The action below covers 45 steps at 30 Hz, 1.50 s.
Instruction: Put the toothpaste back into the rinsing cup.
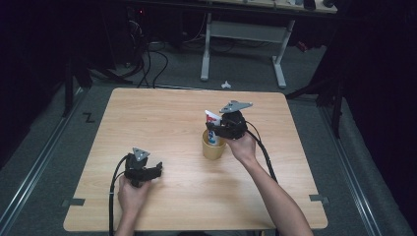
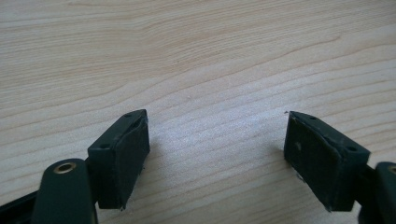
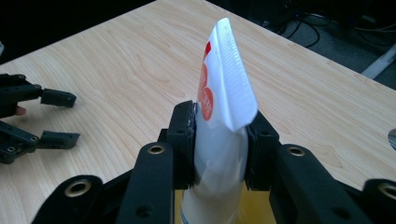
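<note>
A white toothpaste tube (image 3: 224,116) with red dots stands upright, its crimped end up and its lower end inside a yellow cup (image 1: 213,146) at the table's middle. My right gripper (image 3: 219,140) is shut on the tube's body, a pad pressing each side just above the cup; the high view shows the same gripper (image 1: 222,129) over the cup with the tube (image 1: 212,119) sticking up. My left gripper (image 2: 217,144) rests low over bare wood near the front left, jaws wide apart with nothing between them. In the high view that left gripper (image 1: 156,169) sits in the person's hand.
The light wooden table (image 1: 162,113) has bare room all around the cup. The left gripper (image 3: 51,116) lies off to the left in the right gripper view. Beyond the far edge are a desk frame (image 1: 243,37), cables on the floor and a small white scrap (image 1: 225,84).
</note>
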Tool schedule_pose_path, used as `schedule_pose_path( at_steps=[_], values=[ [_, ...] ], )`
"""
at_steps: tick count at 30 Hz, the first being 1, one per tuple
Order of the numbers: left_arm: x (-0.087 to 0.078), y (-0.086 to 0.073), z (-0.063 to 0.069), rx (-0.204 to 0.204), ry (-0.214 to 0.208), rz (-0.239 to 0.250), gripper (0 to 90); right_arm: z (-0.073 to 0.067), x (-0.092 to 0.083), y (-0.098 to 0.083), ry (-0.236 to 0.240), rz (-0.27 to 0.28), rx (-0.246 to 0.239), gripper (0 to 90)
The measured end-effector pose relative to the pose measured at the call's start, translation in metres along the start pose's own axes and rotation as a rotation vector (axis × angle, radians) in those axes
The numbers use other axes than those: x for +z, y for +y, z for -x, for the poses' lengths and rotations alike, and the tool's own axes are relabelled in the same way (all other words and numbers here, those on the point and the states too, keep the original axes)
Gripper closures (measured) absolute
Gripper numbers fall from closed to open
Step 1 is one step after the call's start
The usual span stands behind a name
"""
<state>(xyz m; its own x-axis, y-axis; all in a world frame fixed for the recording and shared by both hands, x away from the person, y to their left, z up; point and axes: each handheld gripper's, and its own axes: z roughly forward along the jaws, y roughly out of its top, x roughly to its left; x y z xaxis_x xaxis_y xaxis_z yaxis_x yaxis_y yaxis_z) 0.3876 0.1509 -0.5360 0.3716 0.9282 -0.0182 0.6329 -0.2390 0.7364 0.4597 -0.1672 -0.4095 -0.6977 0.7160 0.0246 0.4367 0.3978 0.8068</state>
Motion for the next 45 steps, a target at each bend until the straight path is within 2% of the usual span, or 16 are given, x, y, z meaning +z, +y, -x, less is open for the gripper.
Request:
schedule_pose_path(
  at_steps=[12,20,25,45],
  values=[
    [0.000,0.000,0.000,0.000,0.001,0.000,22.7,0.000,0.002,-0.007,-0.006,-0.011,-0.001,69.4],
    [0.000,0.000,0.000,0.001,0.002,0.000,22.7,-0.002,0.002,-0.008,-0.008,-0.016,-0.020,71.8],
    [0.000,0.000,0.000,0.001,0.001,0.000,22.7,-0.003,0.005,-0.011,-0.002,-0.039,-0.017,73.3],
    [0.000,0.000,0.000,0.001,0.002,0.000,22.7,-0.006,-0.002,-0.017,0.010,-0.021,-0.042,69.9]
  ],
)
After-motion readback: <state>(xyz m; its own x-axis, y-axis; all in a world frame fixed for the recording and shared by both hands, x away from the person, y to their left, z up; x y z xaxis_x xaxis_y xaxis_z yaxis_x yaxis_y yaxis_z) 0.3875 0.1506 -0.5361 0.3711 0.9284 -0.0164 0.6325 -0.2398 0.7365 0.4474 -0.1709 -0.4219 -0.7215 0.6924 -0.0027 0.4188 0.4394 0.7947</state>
